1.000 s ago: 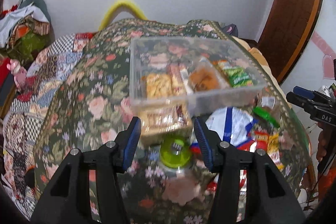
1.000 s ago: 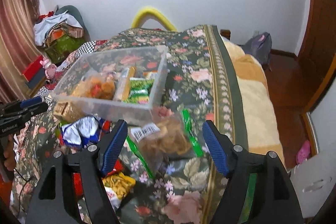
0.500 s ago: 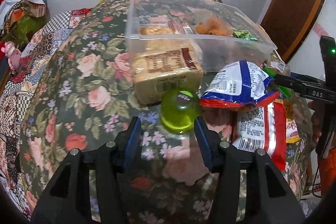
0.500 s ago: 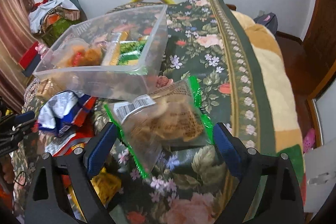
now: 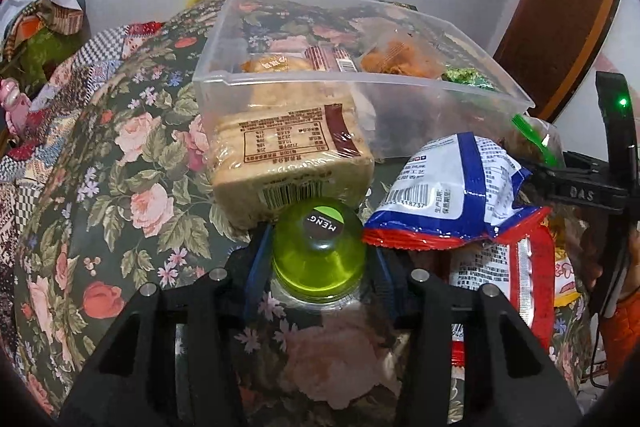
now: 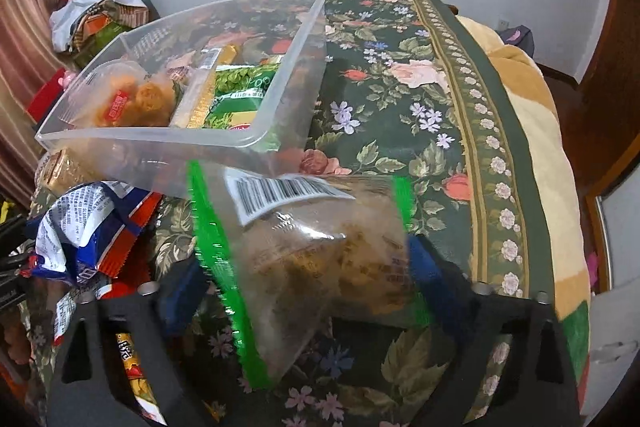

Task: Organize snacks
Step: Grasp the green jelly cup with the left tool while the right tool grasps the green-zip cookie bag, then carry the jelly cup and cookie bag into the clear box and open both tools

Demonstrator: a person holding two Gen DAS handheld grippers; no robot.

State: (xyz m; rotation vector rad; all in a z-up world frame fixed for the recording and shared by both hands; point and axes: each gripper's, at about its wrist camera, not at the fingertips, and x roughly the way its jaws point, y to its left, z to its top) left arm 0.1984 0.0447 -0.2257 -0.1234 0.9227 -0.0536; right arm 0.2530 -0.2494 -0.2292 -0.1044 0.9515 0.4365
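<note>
as both jaws close, left gripper (image 5: 318, 261) brackets green cup (image 5: 318, 255).

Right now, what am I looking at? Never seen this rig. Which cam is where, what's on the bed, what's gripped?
No robot: a person carries a two-finger gripper in each hand, each with a fisheye camera looking along its fingers. In the left wrist view, the left gripper is closing around a green jelly cup, pads against its sides. In the right wrist view, the right gripper is closing around a clear green-edged snack bag. Both lie on a floral bedspread, beside a clear plastic bin already holding snacks, a wrapped cracker pack and a blue-white packet.
</note>
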